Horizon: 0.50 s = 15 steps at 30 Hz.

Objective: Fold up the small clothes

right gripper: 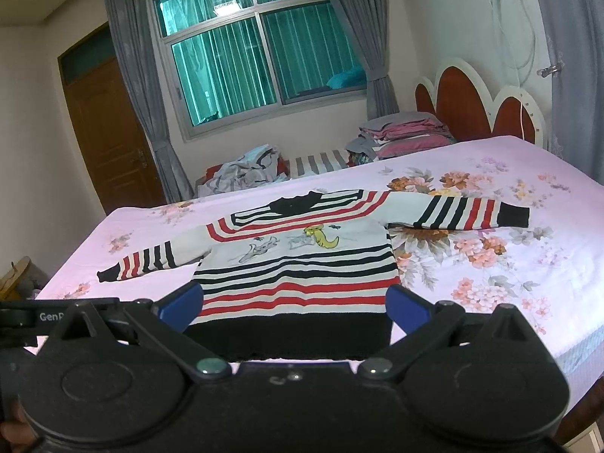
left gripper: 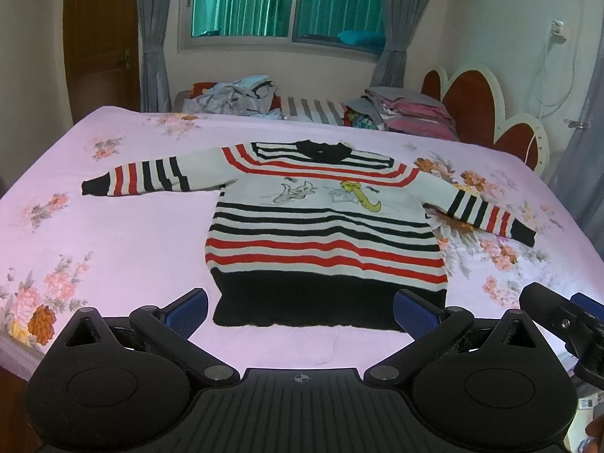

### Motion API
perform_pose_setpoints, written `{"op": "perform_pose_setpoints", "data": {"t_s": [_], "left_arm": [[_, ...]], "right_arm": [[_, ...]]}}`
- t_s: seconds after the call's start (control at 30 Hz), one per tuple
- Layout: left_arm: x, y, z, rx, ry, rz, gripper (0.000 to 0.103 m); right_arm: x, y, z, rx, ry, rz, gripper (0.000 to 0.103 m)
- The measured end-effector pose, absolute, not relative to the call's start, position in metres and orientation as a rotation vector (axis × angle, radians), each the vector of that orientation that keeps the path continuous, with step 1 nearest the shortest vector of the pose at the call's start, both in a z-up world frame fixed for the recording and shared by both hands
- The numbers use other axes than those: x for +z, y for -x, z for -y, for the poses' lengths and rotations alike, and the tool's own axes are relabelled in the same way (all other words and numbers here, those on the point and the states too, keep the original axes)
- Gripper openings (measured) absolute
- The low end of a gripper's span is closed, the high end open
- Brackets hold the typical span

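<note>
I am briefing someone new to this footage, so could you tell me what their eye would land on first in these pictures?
First, the striped sweater with cartoon figures on its chest, spread flat with both sleeves out in the middle of the pink floral bedsheet. Next, the open left gripper and right gripper, both poised near its black hem. Behind, piles of clothes lie under the green-tinted window.

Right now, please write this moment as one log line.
stage: before first fold | striped sweater: flat on bed, sleeves spread | left gripper: open, empty | right gripper: open, empty
</note>
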<state>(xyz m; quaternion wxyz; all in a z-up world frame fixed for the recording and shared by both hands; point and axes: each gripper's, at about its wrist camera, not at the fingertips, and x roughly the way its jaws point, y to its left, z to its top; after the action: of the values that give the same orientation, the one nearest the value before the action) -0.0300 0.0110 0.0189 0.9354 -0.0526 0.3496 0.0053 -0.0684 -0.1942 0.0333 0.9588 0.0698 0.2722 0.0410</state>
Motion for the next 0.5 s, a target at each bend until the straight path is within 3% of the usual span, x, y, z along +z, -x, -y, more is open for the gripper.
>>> {"op": "perform_pose_setpoints", "data": {"t_s": [0.5], "left_arm": [[0.0186,0.0266,-0.0030,0.007,0.103,-0.718,0.103]], "right_arm": [[0.0360,0.0667,0.1997,0.081,-0.152,-0.557,0.103]]}}
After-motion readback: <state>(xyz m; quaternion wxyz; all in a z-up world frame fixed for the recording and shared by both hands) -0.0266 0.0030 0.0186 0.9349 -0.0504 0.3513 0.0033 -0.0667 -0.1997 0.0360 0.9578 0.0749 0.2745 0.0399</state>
